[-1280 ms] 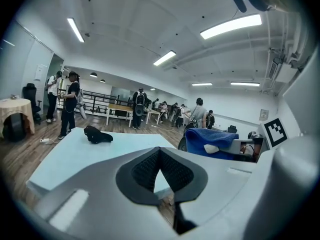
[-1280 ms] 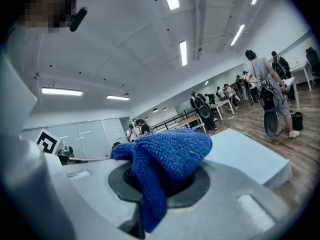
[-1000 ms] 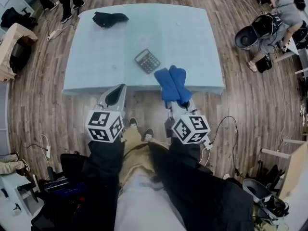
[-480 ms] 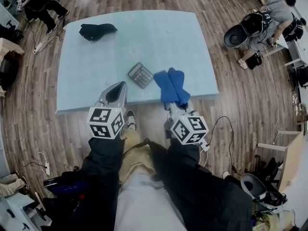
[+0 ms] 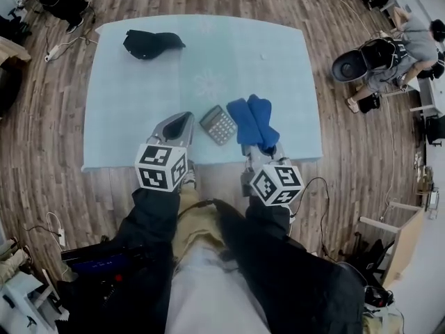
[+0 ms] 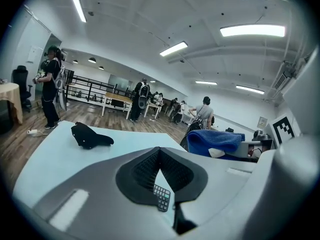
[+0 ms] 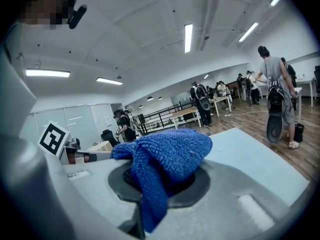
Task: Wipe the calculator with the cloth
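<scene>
Calculator (image 5: 218,124) near the table's (image 5: 125,117) front edge, between both tools.
Right tool (image 5: 262,143) grips the blue cloth (image 5: 252,119) touching its right side; left tool (image 5: 182,120), tips together and empty, sits just left. A black object (image 5: 149,43) lies well apart.

The left claw (image 6: 160,153) blocks most of the calculator (image 6: 161,198), just a corner of keys showing; the cloth (image 7: 167,156) buries the pads of the right claw (image 7: 162,181).

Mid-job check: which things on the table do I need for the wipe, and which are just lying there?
For the job:
- calculator, near the table's front edge
- blue cloth, clamped in the right gripper, just right of the calculator

Lying about:
- black item, at the table's far left corner
</scene>
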